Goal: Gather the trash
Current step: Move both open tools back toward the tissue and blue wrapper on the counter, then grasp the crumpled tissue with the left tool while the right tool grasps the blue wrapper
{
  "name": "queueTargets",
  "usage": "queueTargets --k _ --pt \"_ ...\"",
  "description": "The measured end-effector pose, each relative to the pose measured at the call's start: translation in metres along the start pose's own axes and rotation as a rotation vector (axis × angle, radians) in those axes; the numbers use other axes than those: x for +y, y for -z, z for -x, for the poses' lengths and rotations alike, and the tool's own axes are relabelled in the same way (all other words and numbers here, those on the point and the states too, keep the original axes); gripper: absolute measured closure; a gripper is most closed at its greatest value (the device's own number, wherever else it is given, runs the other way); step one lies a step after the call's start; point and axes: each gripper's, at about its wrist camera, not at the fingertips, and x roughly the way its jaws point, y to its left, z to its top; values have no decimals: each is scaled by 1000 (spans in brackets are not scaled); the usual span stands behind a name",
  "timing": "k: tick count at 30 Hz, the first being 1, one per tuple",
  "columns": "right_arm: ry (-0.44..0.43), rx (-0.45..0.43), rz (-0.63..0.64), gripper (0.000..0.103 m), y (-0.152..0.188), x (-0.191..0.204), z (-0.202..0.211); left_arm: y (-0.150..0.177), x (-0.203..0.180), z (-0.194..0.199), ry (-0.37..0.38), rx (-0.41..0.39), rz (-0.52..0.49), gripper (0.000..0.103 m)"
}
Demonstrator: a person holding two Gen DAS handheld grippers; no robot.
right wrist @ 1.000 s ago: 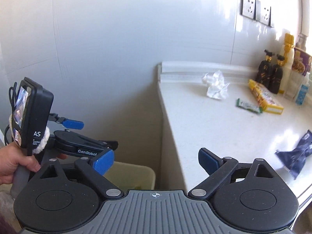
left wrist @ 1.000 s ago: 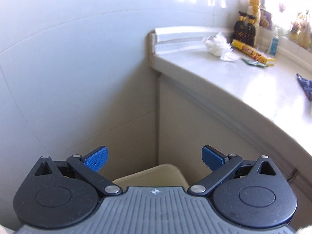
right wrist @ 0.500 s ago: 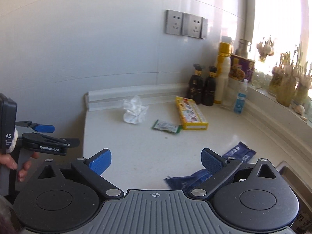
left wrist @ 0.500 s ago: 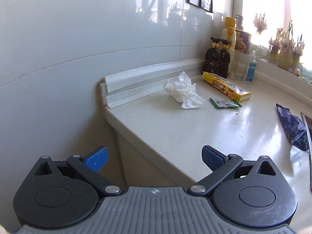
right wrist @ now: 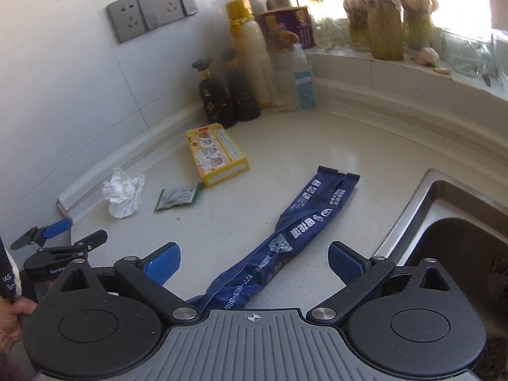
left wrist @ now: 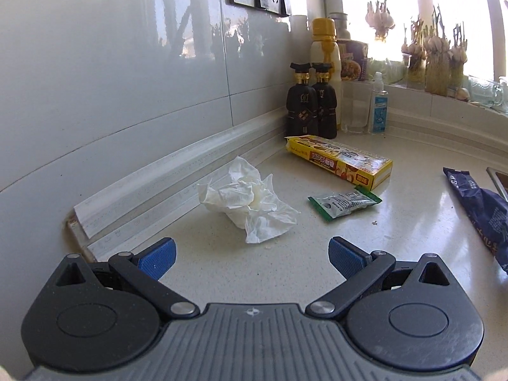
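White tissue (left wrist: 246, 201): crumpled, centre of left wrist view, on the counter (left wrist: 412, 222) just above the gap between the blue pads; upper left of centre in right wrist view.
Green packet (left wrist: 344, 202): flat on counter, right of the tissue, just below the near end of the yellow box (left wrist: 339, 161); whether they touch, cannot tell.
Blue wrapper (right wrist: 285, 238): long, twisted, lies diagonally through centre of right wrist view; lower end runs under the gripper body, between the pads. Right edge of frame in left wrist view.
Left gripper (left wrist: 250, 255): jaws spread wide, nothing between them, above the counter near its left end, facing the tissue.
Right gripper (right wrist: 252, 258): jaws spread wide, holding nothing, wrapper lies below the gap; contact cannot tell.
Hand (right wrist: 12, 320): lower left edge of right wrist view, on the left gripper's handle.
Bottles (left wrist: 312, 101): two dark ones upright in the back corner, taller white bottle with yellow cap behind them.
Sink (right wrist: 451, 238): steel, lower right of right wrist view, just beside the wrapper's counter area.
Sockets (right wrist: 149, 9): on tiled wall, upper left.
Garlic (left wrist: 438, 44): on window ledge, upper right.
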Motion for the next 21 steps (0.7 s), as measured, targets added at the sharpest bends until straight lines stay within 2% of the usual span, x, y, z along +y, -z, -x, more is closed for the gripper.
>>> queueTargets --k 4,8,10,12,17,19,21 --pt "27 19 -31 3 0 -11 -19 -5 0 -19 4 -5 3 1" --pt "18 58 -67 3 1 -18 -37 -7 -2 -39 -8 -4 3 3" --pt "20 61 -68 3 1 -19 -43 -11 -1 -47 -11 11 -10 12" --pt "21 61 -63 3 1 -19 -47 -15 0 -50 -26 17 -6 14" --pt "36 61 -64 3 1 -20 -56 -24 2 -57 -3 38 -7 24" --pt "43 61 -66 4 1 -21 -59 -25 2 -60 -5 50 0 32" --pt "49 59 -70 5 1 -22 -61 -26 3 -64 -9 66 8 48"
